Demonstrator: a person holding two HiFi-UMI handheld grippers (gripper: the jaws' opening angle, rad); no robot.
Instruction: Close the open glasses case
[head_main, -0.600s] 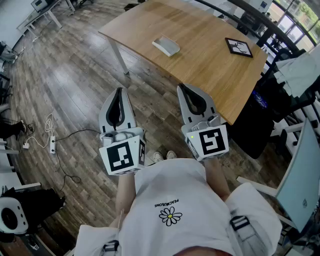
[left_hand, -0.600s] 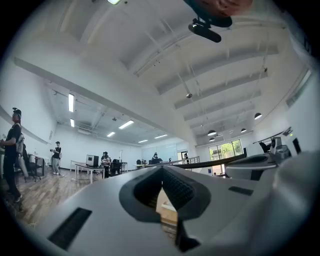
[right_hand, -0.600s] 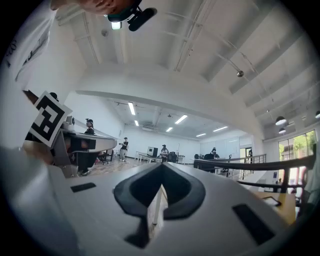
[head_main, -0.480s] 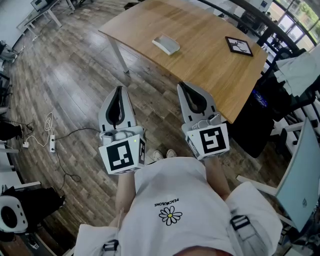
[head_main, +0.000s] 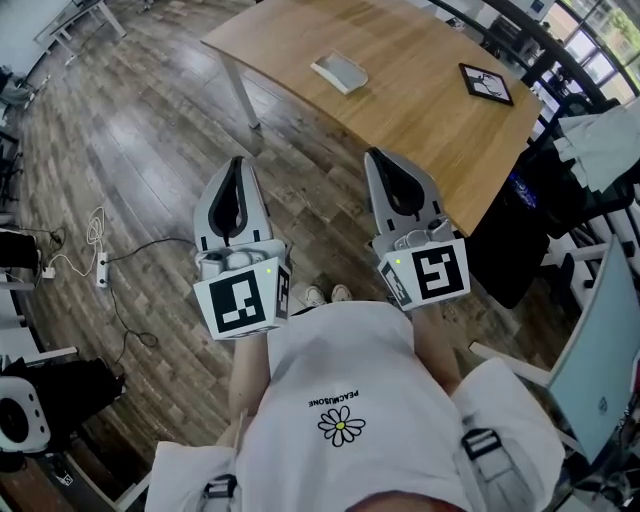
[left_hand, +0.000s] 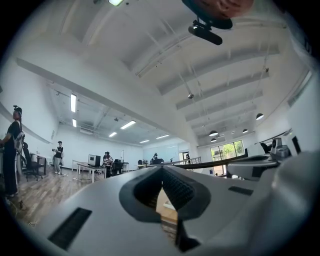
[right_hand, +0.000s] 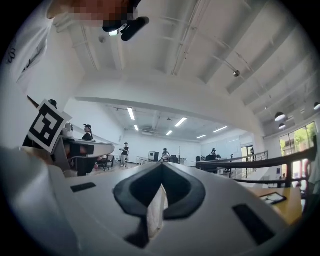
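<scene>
The plank floor (head_main: 130, 140) fills most of your head view, and the wooden table (head_main: 420, 100) stands ahead of you and to your right. You hold both grippers side by side in front of your chest, over the floor at the table's near side, pointing toward it. Your left gripper (head_main: 237, 166) has its jaws pressed together with nothing between them, and your right gripper (head_main: 376, 157) is clenched and empty too. The pale glasses case (head_main: 340, 72) lies on the tabletop, well apart from both grippers. From here you cannot tell how far its lid stands open. A dark-framed picture (head_main: 486, 84) lies flat further right on the table. A white power strip (head_main: 102, 270) sits on the floor to your left.
</scene>
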